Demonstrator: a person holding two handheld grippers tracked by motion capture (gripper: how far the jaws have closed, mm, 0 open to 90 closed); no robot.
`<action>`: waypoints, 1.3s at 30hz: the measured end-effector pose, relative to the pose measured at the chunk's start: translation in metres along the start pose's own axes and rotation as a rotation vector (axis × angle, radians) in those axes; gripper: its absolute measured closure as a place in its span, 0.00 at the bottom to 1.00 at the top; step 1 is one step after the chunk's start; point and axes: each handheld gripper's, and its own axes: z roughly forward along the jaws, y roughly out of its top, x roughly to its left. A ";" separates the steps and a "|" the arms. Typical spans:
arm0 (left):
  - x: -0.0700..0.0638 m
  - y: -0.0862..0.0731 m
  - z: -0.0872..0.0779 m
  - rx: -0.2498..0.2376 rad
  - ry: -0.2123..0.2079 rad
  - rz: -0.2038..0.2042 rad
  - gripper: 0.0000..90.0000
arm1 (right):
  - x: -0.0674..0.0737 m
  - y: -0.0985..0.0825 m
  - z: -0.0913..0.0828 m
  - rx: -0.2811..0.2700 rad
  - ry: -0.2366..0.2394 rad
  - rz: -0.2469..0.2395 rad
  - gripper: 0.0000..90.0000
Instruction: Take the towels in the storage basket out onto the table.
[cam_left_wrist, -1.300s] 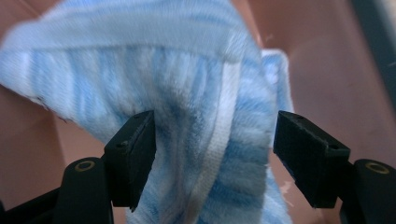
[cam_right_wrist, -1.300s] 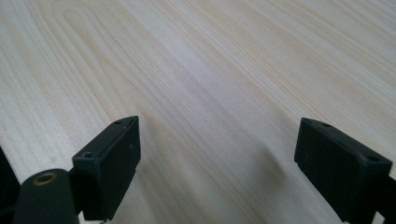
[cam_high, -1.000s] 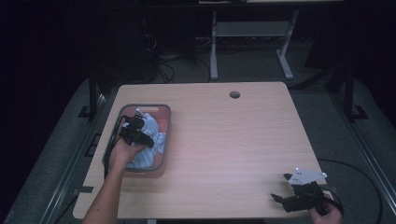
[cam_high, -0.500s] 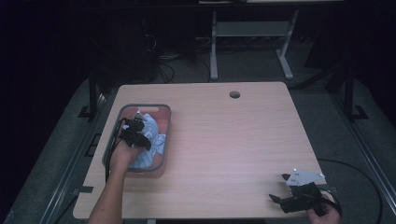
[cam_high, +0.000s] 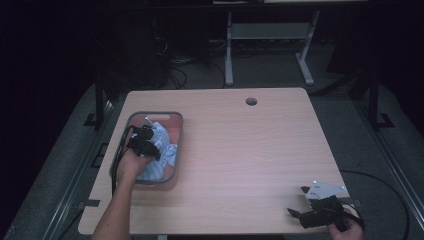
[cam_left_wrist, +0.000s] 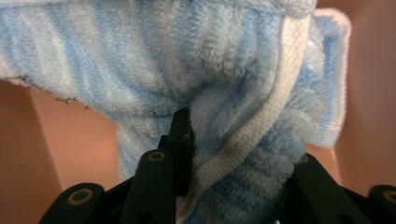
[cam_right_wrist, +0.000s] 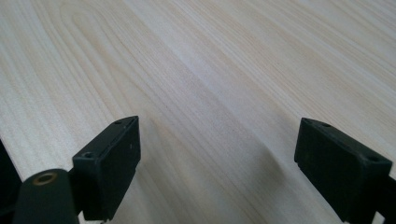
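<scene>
- Blue towel (cam_left_wrist: 224, 84) in bin (cam_high: 176, 131), 9 o'clock: left gripper (cam_high: 142, 143) jaws just closed, pinching fold.
- Lift straight up, slowly.
- Right gripper (cam_right_wrist: 217, 168) wide, empty, 5 o'clock.

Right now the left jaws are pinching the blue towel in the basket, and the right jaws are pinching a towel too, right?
Not quite. The left gripper does pinch the blue towel in the basket, but the right gripper holds nothing: the right gripper view shows its jaws wide apart over the bare table.
</scene>
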 end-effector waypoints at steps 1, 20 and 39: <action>0.000 -0.001 -0.001 -0.007 -0.011 -0.012 0.77 | 0.000 0.000 0.000 -0.001 0.000 0.004 0.15; 0.016 -0.029 -0.054 -0.254 -0.176 -0.056 0.78 | -0.002 0.001 -0.002 -0.009 -0.025 0.011 0.15; 0.011 -0.038 -0.086 -0.400 -0.251 -0.043 0.77 | -0.006 -0.001 -0.006 -0.022 -0.038 0.021 0.15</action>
